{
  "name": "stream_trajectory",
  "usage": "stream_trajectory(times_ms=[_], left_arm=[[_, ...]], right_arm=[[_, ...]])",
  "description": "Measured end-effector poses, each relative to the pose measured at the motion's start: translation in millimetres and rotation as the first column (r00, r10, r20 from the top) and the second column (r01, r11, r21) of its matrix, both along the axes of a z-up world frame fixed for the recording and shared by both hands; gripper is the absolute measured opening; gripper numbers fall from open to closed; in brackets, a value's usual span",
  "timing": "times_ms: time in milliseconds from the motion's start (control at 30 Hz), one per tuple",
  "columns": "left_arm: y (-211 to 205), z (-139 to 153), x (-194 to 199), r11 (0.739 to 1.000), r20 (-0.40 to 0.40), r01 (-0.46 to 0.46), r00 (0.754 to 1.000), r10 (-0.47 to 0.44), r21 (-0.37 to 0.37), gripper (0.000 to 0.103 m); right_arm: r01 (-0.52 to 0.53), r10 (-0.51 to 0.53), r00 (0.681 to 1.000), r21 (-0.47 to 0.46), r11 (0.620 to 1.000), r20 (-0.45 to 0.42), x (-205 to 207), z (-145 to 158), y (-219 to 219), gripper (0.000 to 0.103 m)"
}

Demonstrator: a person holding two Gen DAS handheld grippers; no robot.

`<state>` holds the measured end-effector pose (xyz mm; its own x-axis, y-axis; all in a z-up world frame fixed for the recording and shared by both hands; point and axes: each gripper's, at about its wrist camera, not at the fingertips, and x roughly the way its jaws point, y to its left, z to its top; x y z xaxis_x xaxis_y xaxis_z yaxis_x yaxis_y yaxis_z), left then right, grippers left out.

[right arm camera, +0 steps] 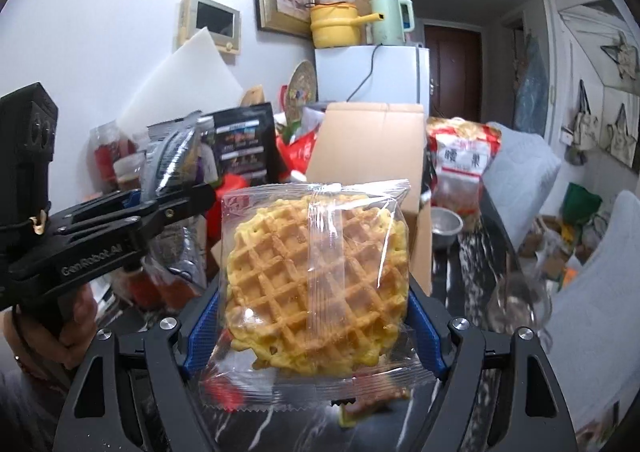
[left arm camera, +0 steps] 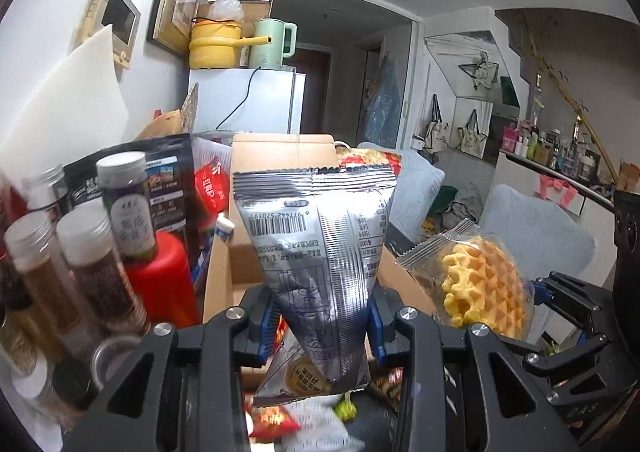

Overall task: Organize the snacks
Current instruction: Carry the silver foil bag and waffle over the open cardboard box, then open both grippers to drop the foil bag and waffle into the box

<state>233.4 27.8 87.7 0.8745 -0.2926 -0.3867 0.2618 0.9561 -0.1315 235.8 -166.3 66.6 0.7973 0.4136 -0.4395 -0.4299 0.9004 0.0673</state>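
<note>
My left gripper [left arm camera: 324, 316] is shut on a silver foil snack packet [left arm camera: 320, 252] with a barcode, held upright above the table. It also shows in the right wrist view [right arm camera: 168, 156], at the tip of the left gripper [right arm camera: 160, 188]. My right gripper [right arm camera: 312, 316] is shut on a clear-wrapped yellow waffle [right arm camera: 316, 272], held upright. The waffle also shows in the left wrist view [left arm camera: 480, 284], at the right. An open cardboard box [left arm camera: 280, 156] stands just behind both packets and also shows in the right wrist view [right arm camera: 368, 144].
Spice jars [left arm camera: 92, 264], a red bottle [left arm camera: 164, 280] and a black pouch [left arm camera: 168, 180] crowd the left. A red-and-white snack bag [right arm camera: 464, 164] and a metal bowl [right arm camera: 446, 220] sit right of the box. More snack packets [left arm camera: 280, 416] lie below. A white fridge [right arm camera: 372, 72] stands behind.
</note>
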Motion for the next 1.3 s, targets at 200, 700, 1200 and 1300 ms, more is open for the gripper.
stream_trajectory(times_ms=[200,700,1200,1300], left_arm=[[2,6,38,1.0,0.01,-0.019,1.0,0.02,-0.013,0.036],[10,-19,130,0.998,-0.069,-0.066,0.995,0.067,0.017,0.036],[0,-68,177,0.993,-0.258,-0.073,0.961,0.096,0.098,0.036],[-3,-75,182,0.989,-0.287,-0.081,0.951,0.113,0.121,0.036]], right_arm=[[-0.005,0.005,1.0,0.032,0.999,-0.006,40,8,2,0.081],[0.026,-0.024,0.998,0.028,0.999,-0.064,135,-1,20,0.081],[0.054,-0.054,0.974,-0.009,0.999,-0.221,186,-45,27,0.081],[0.056,-0.061,0.969,-0.031,0.998,-0.241,189,-50,29,0.082]])
